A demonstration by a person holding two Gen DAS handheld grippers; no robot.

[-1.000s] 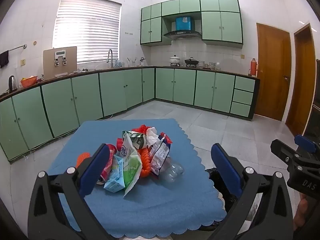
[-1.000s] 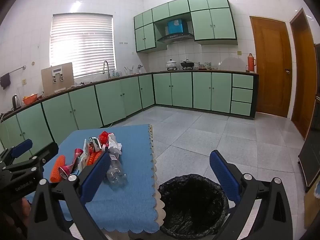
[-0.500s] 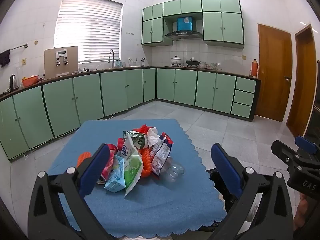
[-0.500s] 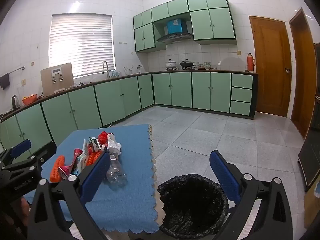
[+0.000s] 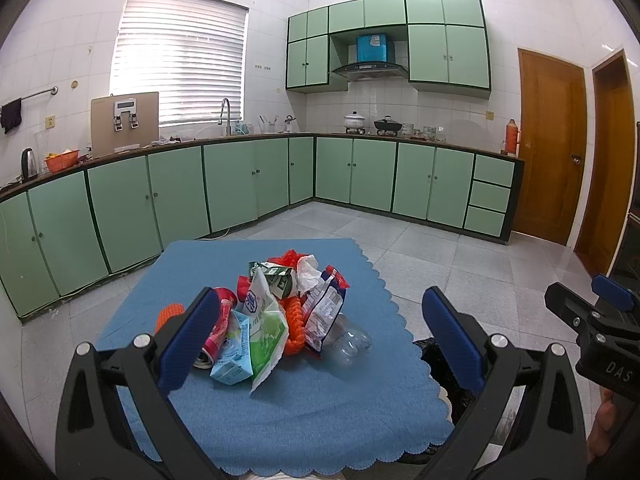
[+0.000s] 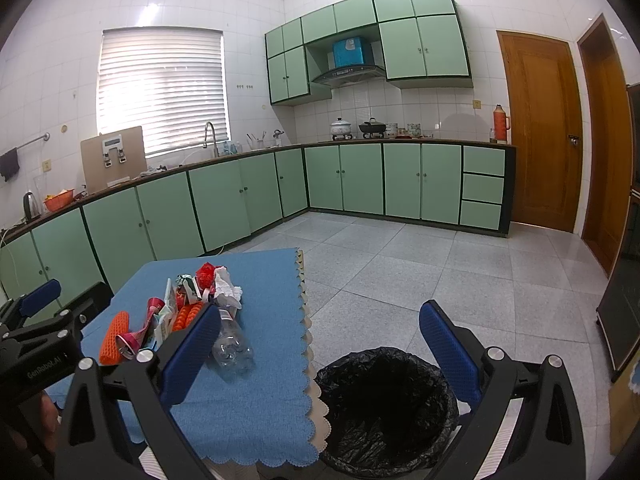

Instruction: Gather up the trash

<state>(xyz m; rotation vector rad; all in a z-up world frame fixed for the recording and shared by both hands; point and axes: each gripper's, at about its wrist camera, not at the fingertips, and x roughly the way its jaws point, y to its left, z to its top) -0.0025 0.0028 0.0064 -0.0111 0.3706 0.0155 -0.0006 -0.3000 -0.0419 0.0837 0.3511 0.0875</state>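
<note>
A pile of trash [image 5: 276,312] lies on a blue tablecloth [image 5: 304,416]: wrappers, cartons, a red can [image 5: 218,328], orange netting and a clear plastic bottle [image 5: 348,338]. The pile also shows in the right wrist view [image 6: 188,300], with the bottle [image 6: 232,344] nearest. My left gripper [image 5: 320,336] is open and empty, held short of the pile. My right gripper [image 6: 320,348] is open and empty above a bin lined with a black bag [image 6: 384,404], which stands on the floor at the table's right edge.
Green cabinets [image 5: 240,188] run along the far walls under a counter with a sink, pots and a kettle. Two wooden doors [image 6: 540,128] are at the right. Grey tiled floor [image 6: 440,264] lies beyond the table.
Both views have shifted only slightly. The grippers stay open and the trash has not moved.
</note>
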